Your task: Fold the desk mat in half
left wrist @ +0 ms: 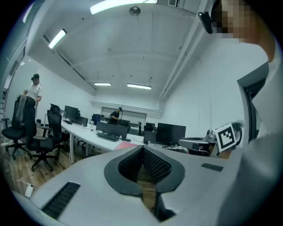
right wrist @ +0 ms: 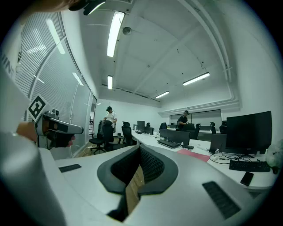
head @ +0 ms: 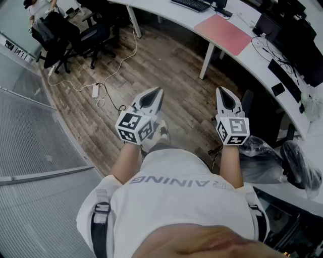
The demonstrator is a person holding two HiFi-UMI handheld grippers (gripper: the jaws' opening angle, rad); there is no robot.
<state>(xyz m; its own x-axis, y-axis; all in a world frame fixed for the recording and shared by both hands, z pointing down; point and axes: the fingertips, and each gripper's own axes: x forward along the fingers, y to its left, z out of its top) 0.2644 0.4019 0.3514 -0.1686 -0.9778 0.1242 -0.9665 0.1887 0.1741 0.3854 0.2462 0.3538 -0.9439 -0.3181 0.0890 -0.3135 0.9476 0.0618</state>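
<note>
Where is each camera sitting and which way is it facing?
Head view: on the person's head, looking steeply down at the floor; shirt, left hand-held gripper and right hand-held gripper show.
Left gripper view: on the left hand-held gripper, looking along shut jaws across the office; shirt at right.
Right gripper view: on the right hand-held gripper, looking along shut jaws toward the desk; shirt at left.
Shared: pink mat, in head and right gripper views.

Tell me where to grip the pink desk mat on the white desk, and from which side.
Likely the near edge of the desk mat, by its two corners, coming from the aisle side. It lies flat on the desk with that edge along the desk's front, so a jaw can slip under there.
</note>
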